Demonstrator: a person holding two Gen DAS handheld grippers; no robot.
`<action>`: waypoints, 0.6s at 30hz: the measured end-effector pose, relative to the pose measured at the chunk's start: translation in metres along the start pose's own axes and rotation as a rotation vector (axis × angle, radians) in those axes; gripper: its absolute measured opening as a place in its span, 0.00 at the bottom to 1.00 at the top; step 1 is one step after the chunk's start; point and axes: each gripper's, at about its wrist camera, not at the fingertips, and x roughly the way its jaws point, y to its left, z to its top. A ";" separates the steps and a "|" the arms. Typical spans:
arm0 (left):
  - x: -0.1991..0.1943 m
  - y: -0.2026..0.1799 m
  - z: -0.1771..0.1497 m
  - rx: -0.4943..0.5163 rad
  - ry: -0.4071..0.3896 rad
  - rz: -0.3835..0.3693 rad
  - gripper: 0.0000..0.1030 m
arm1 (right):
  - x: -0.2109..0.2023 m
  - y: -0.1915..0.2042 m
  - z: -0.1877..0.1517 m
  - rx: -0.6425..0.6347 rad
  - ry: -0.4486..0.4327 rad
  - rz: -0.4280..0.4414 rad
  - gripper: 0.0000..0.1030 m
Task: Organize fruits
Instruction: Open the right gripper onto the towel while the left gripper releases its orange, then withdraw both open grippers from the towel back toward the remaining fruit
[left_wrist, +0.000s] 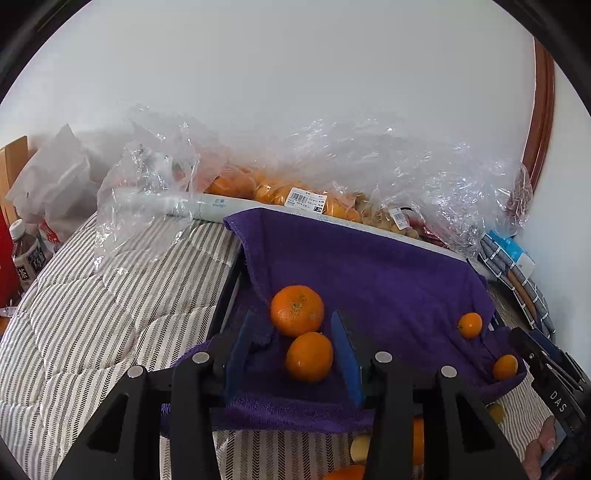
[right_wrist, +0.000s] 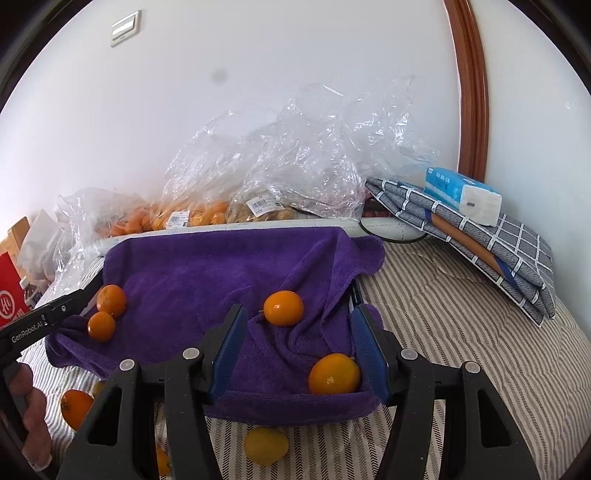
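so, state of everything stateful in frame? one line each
left claw: open, two oranges between its pads, untouched
right claw: open, nothing gripped
purple towel: draped over the tray, rumpled
oranges on towel: four, loose
yellow fruit: on the striped bedding, off the towel
plastic bags: still holding fruit
tissue pack: lying on the folded cloth

A tissue pack (right_wrist: 461, 194) lies on folded checked cloth (right_wrist: 509, 254).

Towel (right_wrist: 229, 266) is purple cloth, matt and napped; oranges (left_wrist: 297, 311) have glossy, dimpled peel; bags (right_wrist: 303, 155) are clear, crinkled, shiny plastic; quilt (right_wrist: 461, 350) is striped matt cloth; gripper arms look black matt plastic.
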 end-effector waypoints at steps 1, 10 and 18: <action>0.000 -0.001 -0.001 0.006 -0.001 0.001 0.41 | 0.000 -0.001 0.001 -0.001 0.003 -0.006 0.57; -0.009 -0.004 -0.011 0.043 -0.001 -0.007 0.41 | -0.017 -0.008 -0.010 0.057 0.072 0.047 0.57; -0.023 0.014 -0.019 -0.016 0.028 -0.043 0.41 | -0.037 -0.001 -0.033 0.046 0.127 0.056 0.57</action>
